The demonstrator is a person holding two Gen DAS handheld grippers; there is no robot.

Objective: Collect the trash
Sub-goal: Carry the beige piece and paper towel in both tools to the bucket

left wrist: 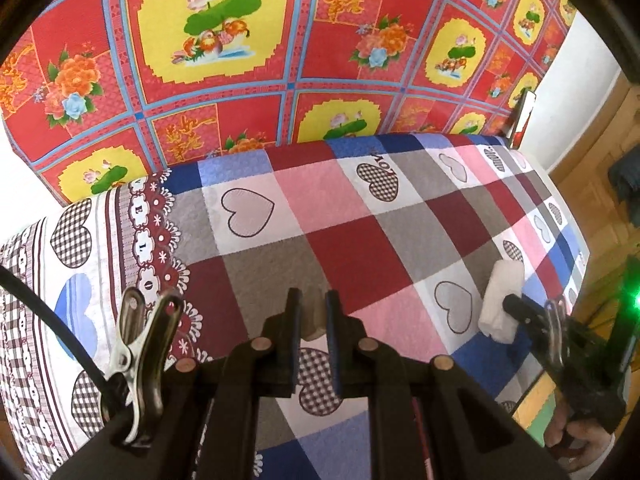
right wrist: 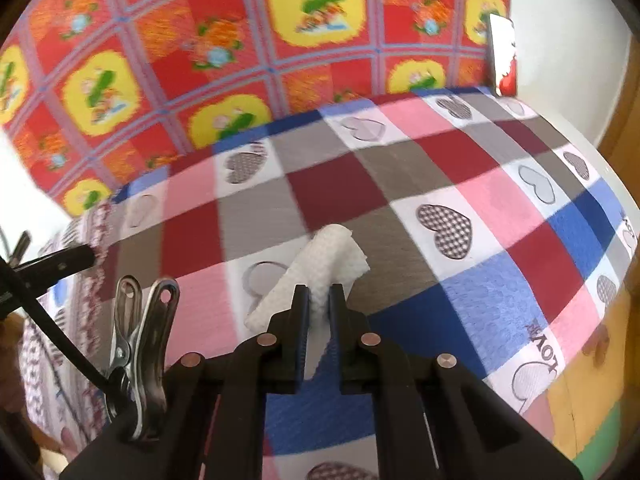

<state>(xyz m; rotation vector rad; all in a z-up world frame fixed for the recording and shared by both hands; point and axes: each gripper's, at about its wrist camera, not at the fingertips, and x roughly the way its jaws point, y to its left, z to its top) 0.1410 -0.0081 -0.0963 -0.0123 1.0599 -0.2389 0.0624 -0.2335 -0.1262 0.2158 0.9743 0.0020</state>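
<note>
A bed dressed in a checked heart-print sheet (right wrist: 400, 184) fills the view, with a loud red-and-yellow floral cloth (right wrist: 224, 40) hanging behind it. On to the trash: a rolled white paper towel (right wrist: 320, 256), and the right gripper (right wrist: 319, 304) has its fingers clenched on the near end of it, most of the roll sticking out ahead over the sheet. That is a shallow bite on soft paper, so the roll could slide out or unroll if the hand swings fast, and it looks loosely wound. The left gripper (left wrist: 313, 312) has its fingers squeezed close too, with something pale and flat seemingly nipped between them, though I cannot tell what it is. The two grippers work near each other at the bed's edge, so a bump could knock either piece loose.
</note>
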